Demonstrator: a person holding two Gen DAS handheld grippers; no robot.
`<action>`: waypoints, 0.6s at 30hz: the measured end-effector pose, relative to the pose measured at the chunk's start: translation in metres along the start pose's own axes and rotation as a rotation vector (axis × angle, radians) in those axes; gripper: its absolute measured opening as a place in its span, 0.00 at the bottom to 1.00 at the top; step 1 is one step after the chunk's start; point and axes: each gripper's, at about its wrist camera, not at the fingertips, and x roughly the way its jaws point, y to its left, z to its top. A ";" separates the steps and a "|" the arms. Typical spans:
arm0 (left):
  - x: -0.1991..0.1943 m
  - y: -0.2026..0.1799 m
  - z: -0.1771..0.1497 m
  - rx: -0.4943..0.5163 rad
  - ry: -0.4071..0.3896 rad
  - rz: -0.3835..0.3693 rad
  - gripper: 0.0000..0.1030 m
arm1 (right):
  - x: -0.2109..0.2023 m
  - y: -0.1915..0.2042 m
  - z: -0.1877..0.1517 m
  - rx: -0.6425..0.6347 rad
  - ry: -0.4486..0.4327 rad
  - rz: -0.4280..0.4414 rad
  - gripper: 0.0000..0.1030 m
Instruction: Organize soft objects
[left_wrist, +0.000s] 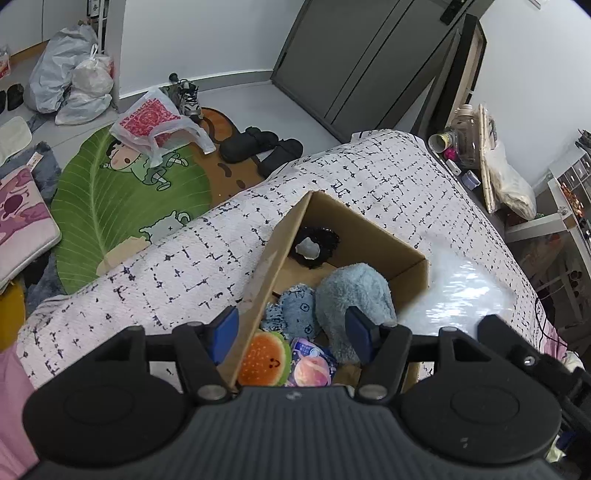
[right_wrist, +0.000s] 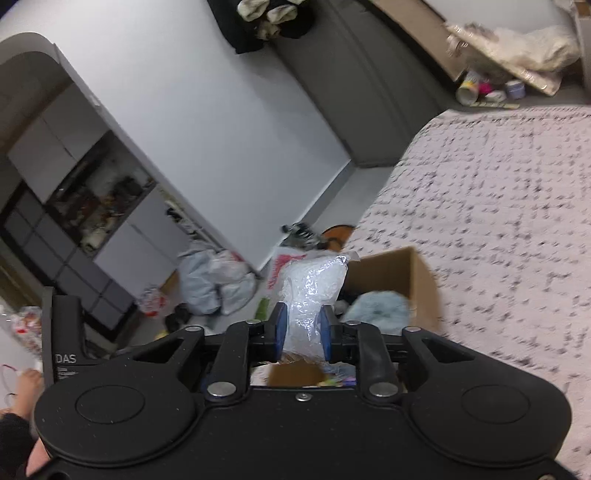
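Note:
An open cardboard box (left_wrist: 384, 236) sits on a bed with a white, black-flecked cover (left_wrist: 177, 254). Inside lie a light blue plush (left_wrist: 354, 299), a blue patterned cloth (left_wrist: 295, 310), a black fuzzy ring (left_wrist: 316, 242), a burger-shaped plush (left_wrist: 264, 358) and a pink packet (left_wrist: 312, 365). My left gripper (left_wrist: 290, 332) is open, astride the box's left wall, its right finger against the blue plush. My right gripper (right_wrist: 302, 330) is shut on a clear crinkly plastic bag (right_wrist: 314, 284), held above the box (right_wrist: 402, 280). The same bag shows at the left wrist view's right (left_wrist: 458, 288).
Beside the bed the floor holds a green leaf rug (left_wrist: 110, 199), a red-printed plastic bag (left_wrist: 155, 122), shoes (left_wrist: 188, 96), black slippers (left_wrist: 258, 144) and stuffed bin bags (left_wrist: 70, 77). A cluttered bedside shelf (left_wrist: 469, 147) stands at the bed's far corner.

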 end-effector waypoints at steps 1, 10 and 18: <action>-0.001 -0.001 0.000 0.006 -0.001 0.003 0.60 | 0.003 -0.001 -0.001 0.018 0.020 0.001 0.35; -0.019 -0.015 -0.006 0.046 -0.009 -0.005 0.74 | -0.015 -0.008 -0.003 0.026 0.033 -0.097 0.39; -0.040 -0.033 -0.020 0.103 -0.019 -0.009 0.82 | -0.055 -0.014 -0.005 0.007 0.004 -0.160 0.51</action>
